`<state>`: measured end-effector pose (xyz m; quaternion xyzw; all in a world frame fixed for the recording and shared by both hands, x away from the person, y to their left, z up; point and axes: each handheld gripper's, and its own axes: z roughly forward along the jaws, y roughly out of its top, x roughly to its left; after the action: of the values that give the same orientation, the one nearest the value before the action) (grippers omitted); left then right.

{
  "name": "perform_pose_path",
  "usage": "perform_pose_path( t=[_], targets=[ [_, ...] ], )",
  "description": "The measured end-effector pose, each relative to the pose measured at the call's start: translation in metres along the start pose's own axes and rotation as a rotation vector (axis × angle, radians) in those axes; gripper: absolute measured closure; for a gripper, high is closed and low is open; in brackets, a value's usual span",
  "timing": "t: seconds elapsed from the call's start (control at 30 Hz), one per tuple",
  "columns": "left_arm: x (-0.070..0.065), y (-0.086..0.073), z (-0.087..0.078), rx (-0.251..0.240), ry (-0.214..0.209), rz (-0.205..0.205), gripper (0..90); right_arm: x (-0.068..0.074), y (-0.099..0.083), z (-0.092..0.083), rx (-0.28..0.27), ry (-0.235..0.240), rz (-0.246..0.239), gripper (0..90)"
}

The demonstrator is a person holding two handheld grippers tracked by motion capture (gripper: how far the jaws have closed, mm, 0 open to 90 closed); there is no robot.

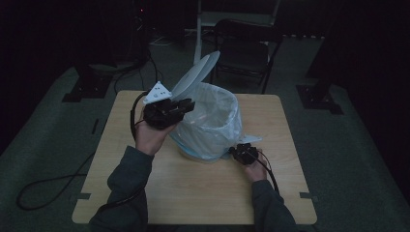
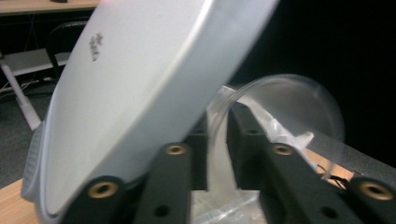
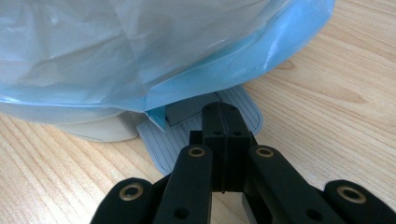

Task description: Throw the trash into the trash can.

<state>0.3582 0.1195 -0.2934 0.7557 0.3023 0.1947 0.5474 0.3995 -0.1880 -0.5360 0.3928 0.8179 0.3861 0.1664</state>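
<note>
At the left, the left gripper [image 1: 186,105] is raised at the rim of the pedal bin [image 1: 208,145], beside its lifted lid [image 1: 196,76] — its jaws stand slightly apart with the edge of the clear bin liner [image 2: 217,126] between them, not pressed. The bin stands mid-desk [image 1: 159,188]. At the right, the right gripper [image 3: 223,122] sits low — jaws closed together on the foot pedal [image 3: 163,144].

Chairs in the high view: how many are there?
1: a dark folding chair stands on the floor beyond the table's far edge, behind the bin. The dark surroundings may hide more.
</note>
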Motion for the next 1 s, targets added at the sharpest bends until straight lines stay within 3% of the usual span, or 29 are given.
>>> perform_pose_path(
  t=[0.7, 1.0],
  targets=[
    [-0.007, -0.001, -0.002, -0.009, -0.032, 0.020, 65.2, -0.001, 0.000, 0.000, -0.001, 0.004, 0.000, 90.0],
    [-0.009, -0.010, -0.017, -0.022, -0.032, 0.020, 64.4, 0.000, 0.000, 0.000, -0.002, 0.003, 0.001, 90.0]
  ],
)
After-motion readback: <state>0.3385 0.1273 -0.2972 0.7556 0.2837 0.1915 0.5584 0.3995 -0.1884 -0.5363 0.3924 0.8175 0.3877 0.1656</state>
